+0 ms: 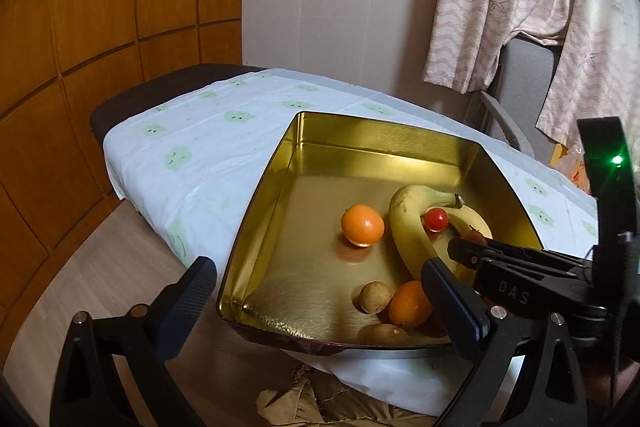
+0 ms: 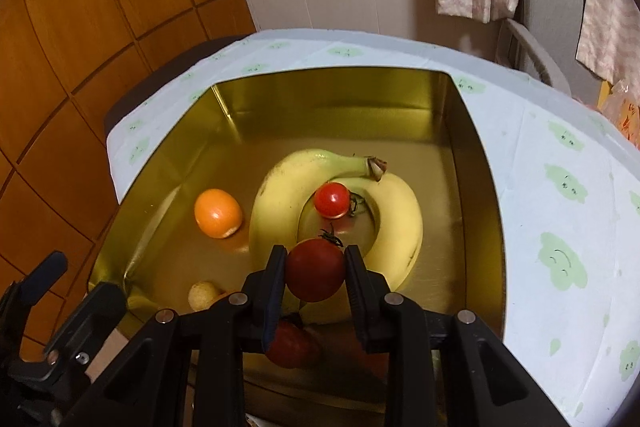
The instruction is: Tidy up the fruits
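Right wrist view shows your right gripper [image 2: 315, 277] with its jaws pinching a dark red tomato [image 2: 315, 273], held above the gold tin [image 2: 476, 211] that sits on the cloth-covered counter [image 2: 560, 227]. Just past it, a smaller red tomato [image 2: 331, 200] lies in the ring formed by two curved bananas [image 2: 280, 195]. An orange [image 2: 218, 213] rests to their left, apart from them, and a small brown fruit [image 2: 203, 294] lies nearer you by the tin's front wall. In the left wrist view your left gripper [image 1: 320, 301] has its jaws spread wide and empty, one finger outside the tin's near left corner, the other over a second orange [image 1: 408, 305] at the front.
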A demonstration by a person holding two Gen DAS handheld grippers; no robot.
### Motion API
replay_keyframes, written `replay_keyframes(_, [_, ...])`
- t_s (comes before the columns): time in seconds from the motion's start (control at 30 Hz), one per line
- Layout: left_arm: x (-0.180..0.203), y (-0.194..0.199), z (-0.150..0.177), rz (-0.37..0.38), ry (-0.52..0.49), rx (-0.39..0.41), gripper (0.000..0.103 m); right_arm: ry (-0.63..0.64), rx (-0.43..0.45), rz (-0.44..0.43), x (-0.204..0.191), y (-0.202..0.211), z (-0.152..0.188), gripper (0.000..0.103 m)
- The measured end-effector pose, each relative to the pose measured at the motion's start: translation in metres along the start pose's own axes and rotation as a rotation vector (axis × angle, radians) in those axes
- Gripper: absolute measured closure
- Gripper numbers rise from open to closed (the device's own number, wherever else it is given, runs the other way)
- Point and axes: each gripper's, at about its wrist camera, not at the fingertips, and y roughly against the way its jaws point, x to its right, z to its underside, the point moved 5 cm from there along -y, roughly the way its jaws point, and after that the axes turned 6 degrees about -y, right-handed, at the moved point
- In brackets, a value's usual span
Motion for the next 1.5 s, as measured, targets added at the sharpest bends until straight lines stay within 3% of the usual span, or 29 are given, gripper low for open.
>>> replay_keyframes(0.57, [0.005, 0.004, 0.001, -0.064, -0.003, -0.013, 0.000, -0.017, 0.021, 0.007, 0.006, 0.014, 0.014, 0.072])
replay_keyframes(0.93, [0.000, 0.016, 0.007, -0.209, -0.029, -0.013, 0.000, -0.022, 0.078, 0.062, 0.007, 0.047, 0.024, 0.068])
replay_keyframes(1.5, [-0.003, 0.048, 0.010, -0.202, -0.047, 0.028, 0.000, -0.027, 0.169, 0.108, 0.001, 0.086, 0.038, 0.064])
